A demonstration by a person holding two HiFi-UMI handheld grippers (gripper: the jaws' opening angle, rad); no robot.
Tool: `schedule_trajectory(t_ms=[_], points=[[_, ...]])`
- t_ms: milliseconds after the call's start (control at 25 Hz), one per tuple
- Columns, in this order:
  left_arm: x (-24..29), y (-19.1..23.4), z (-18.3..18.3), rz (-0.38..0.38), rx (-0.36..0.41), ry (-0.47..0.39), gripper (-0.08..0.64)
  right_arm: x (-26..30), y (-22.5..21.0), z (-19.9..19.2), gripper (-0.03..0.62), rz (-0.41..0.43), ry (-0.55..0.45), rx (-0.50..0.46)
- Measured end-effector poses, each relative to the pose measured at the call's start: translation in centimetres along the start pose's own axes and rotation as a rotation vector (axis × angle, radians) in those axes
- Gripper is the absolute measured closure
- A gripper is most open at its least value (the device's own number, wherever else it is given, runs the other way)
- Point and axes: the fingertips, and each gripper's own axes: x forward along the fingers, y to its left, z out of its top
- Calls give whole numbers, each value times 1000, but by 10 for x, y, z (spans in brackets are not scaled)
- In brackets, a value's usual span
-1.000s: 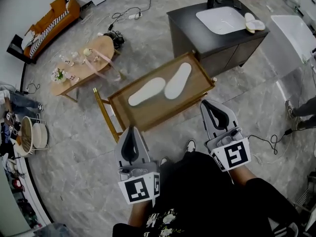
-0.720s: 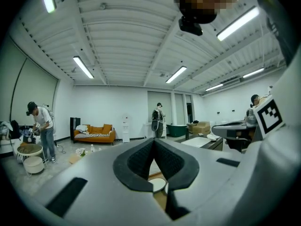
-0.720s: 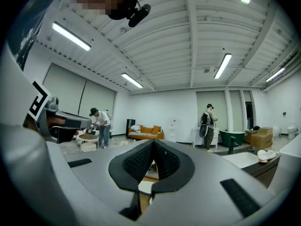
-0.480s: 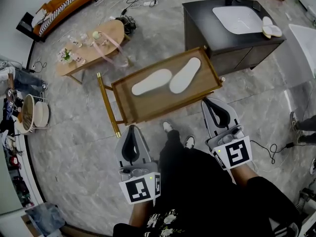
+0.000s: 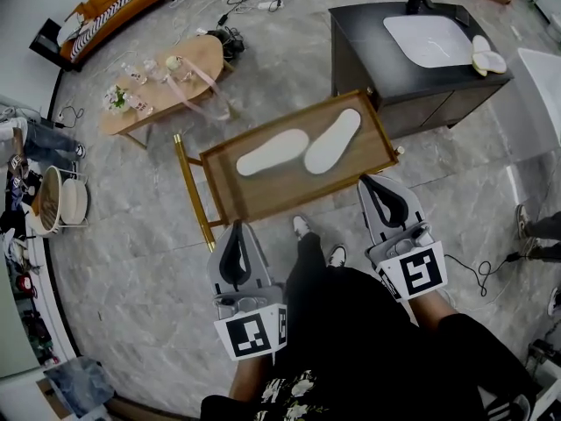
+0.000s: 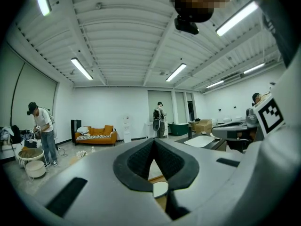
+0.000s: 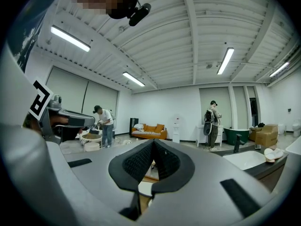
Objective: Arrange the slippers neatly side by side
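Two flat white slippers, one [image 5: 273, 152] and the other [image 5: 333, 140], are lying side by side on a brown wooden table with gold legs [image 5: 263, 193]. They are sitting just beside each other, nearer the table's far edge, and both are slanting the same way.

The grey left gripper [image 5: 237, 229] is hanging off the table's near left corner. Its jaws are squeezed together with nothing between them. The grey right gripper [image 5: 375, 183] is hanging just by the near right corner, clenched and holding nothing too.

Past the table's far right corner, a dark cabinet with a white sink [image 5: 377, 68] is standing.
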Motion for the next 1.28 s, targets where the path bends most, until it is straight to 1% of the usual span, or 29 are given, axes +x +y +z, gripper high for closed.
schedule_trajectory(t_ms=[200,360,560,720,1000,1280], points=[[11,9,8,10,6,-6,560,21,-1,1,598,22,-4,3],[19,15,0,17,14,9,560,35,2,-3,597,32,1,12],[38,27,2,12,16,-3,560,55,2,-6,597,40,13,5],[54,37,-1,-9,-3,2,560,75,3,-5,597,43,12,3],[91,54,4,-33,9,-25,560,111,-4,3,597,21,10,-23],[127,70,7,-33,-18,-56,560,138,-17,13,597,-15,8,-54]])
